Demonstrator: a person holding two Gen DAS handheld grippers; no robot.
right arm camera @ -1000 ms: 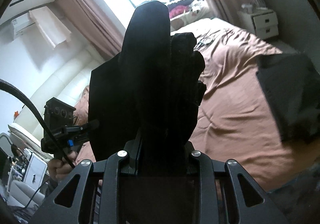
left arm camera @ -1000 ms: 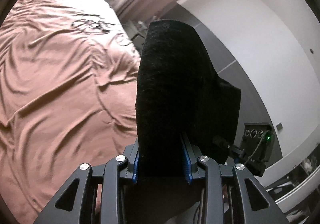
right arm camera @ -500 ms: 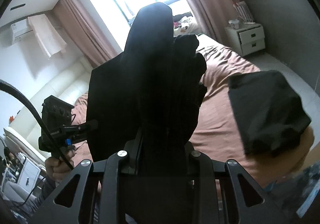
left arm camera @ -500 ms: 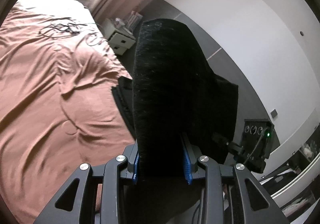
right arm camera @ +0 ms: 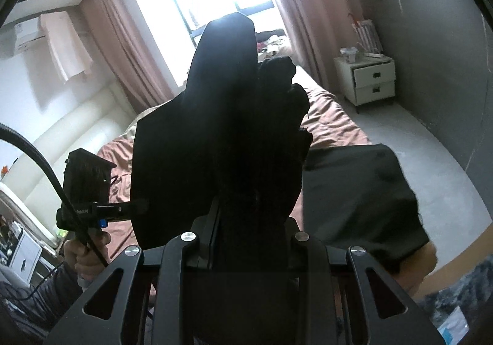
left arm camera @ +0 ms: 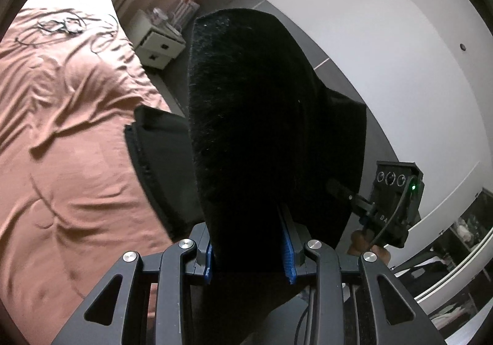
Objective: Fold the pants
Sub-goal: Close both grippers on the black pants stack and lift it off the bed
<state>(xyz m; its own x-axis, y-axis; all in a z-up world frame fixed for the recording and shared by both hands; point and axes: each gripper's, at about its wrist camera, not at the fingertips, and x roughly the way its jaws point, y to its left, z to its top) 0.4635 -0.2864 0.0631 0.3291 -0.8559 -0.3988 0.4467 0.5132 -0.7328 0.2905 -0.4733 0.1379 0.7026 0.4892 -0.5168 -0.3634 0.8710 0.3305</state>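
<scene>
Holding the black pants [left arm camera: 252, 117] clamped in both my left gripper [left arm camera: 249, 255] and right gripper [right arm camera: 246, 221], above the folded pile [right arm camera: 354, 191] on the bed [left arm camera: 67, 129].

- Right wrist view: white lettering on the black body of the other tool [right arm camera: 80, 212], left of the tongs; it seems to end in "Robot AI", the start too small to make out.
- Left wrist view: the letters "DA" on the black body of the other tool [left arm camera: 384, 217], right of the tongs; the rest of the word is hidden.
- Nothing else legible in either view.
</scene>
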